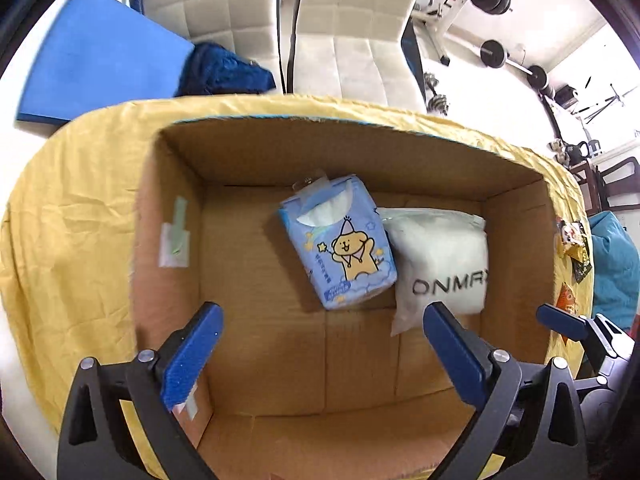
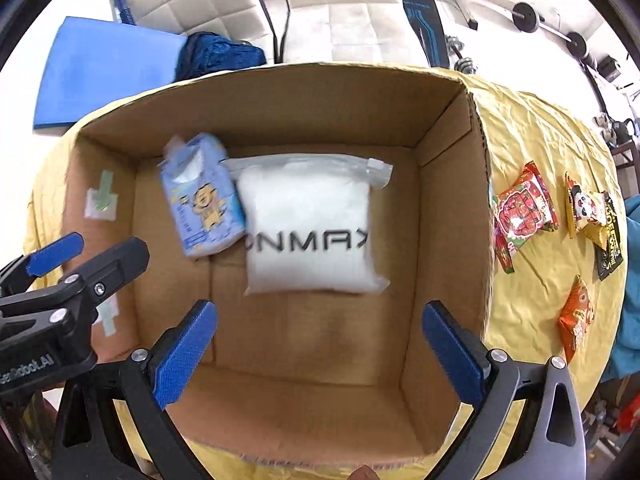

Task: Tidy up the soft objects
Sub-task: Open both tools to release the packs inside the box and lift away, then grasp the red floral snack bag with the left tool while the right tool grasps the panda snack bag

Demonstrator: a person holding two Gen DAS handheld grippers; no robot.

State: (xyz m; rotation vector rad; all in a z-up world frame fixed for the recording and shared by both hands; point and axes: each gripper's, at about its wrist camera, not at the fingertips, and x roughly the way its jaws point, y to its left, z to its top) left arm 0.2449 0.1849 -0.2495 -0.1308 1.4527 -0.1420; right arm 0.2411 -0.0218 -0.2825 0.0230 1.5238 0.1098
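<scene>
- Hovering above the open cardboard box [image 1: 256,152], the left gripper [image 1: 320,344] shows in the left wrist view with jaws spread wide and nothing between them.
- Box floor, left wrist view: a blue tissue pack [image 1: 340,244] with a cartoon bear print lies at 12 o'clock from the gripper. A white bagged cushion [image 1: 440,256], lettered in black, touches the pack's side at 3 o'clock.
- Materials: corrugated brown board; glossy, slightly crumpled film on the pack; clear plastic over puffy white filling. A wrinkled yellow cloth [image 1: 80,220] covers the table.
- Right wrist view: the right gripper [image 2: 320,344] also stands wide open and empty over the box. The pack overlaps the cushion's edge at 9 o'clock.
- Outside the box, at 3 o'clock, crinkled foil snack packets [image 2: 524,212] lie on the cloth, well apart from the box contents.
- Judgement: two soft items are already boxed; the snack packets probably remain to be sorted.
</scene>
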